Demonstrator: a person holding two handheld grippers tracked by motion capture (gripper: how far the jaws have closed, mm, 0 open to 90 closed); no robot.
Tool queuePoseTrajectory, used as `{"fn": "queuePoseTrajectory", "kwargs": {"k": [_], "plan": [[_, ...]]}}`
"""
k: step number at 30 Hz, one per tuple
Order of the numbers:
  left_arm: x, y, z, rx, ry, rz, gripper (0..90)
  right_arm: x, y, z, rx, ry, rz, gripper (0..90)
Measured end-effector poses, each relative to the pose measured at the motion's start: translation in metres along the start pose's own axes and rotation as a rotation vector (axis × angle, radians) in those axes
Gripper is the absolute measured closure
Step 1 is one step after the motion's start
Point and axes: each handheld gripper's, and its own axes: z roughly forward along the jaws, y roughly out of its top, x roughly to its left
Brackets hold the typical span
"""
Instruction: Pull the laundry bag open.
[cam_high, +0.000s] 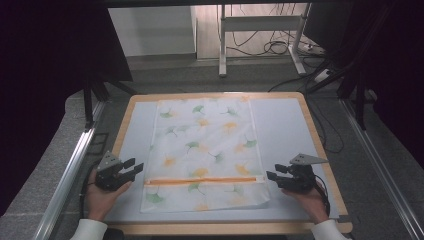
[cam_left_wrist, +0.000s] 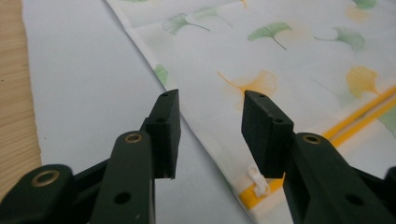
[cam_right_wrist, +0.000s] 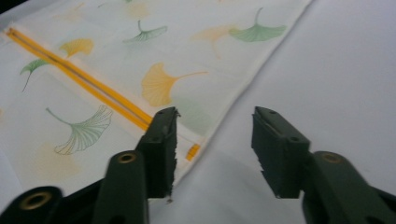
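Observation:
A white cloth bag (cam_high: 205, 150) printed with green and yellow ginkgo leaves lies flat on the mat. An orange zipper (cam_high: 202, 181) runs across it near the front edge. Its white pull tab (cam_left_wrist: 258, 179) sits at the left end of the zipper. My left gripper (cam_high: 131, 167) is open just left of the bag's edge, jaws apart over the edge (cam_left_wrist: 210, 126). My right gripper (cam_high: 274, 172) is open just right of the bag, its jaws (cam_right_wrist: 214, 140) hovering above the zipper's right end (cam_right_wrist: 193, 152). Neither holds anything.
A pale blue mat (cam_high: 280, 130) covers a wooden table (cam_high: 320, 150). Metal rails (cam_high: 70, 170) run along both sides. A white table frame (cam_high: 222, 45) and cables (cam_high: 275, 47) stand on the floor beyond.

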Motion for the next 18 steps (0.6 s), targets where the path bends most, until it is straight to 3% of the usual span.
{"fn": "queuePoseTrajectory", "kwargs": {"k": [3,6,8,15,18], "plan": [[0.001,0.001,0.009,0.023,0.021,-0.008,55.6,-0.012,-0.001,-0.011,-0.042,-0.019,0.026,42.8],[0.003,0.002,0.016,0.039,0.024,-0.013,54.7,-0.017,-0.003,-0.014,-0.05,-0.038,0.026,41.8],[0.004,0.005,0.023,0.052,0.035,-0.016,54.0,-0.024,-0.006,-0.016,-0.047,-0.052,0.054,40.6],[0.004,0.005,0.018,0.034,0.037,-0.01,47.9,-0.019,-0.007,-0.015,-0.055,-0.056,0.049,35.1],[0.003,0.003,0.013,0.02,0.038,-0.008,45.0,-0.018,-0.008,-0.016,-0.066,-0.022,0.069,33.2]]}}
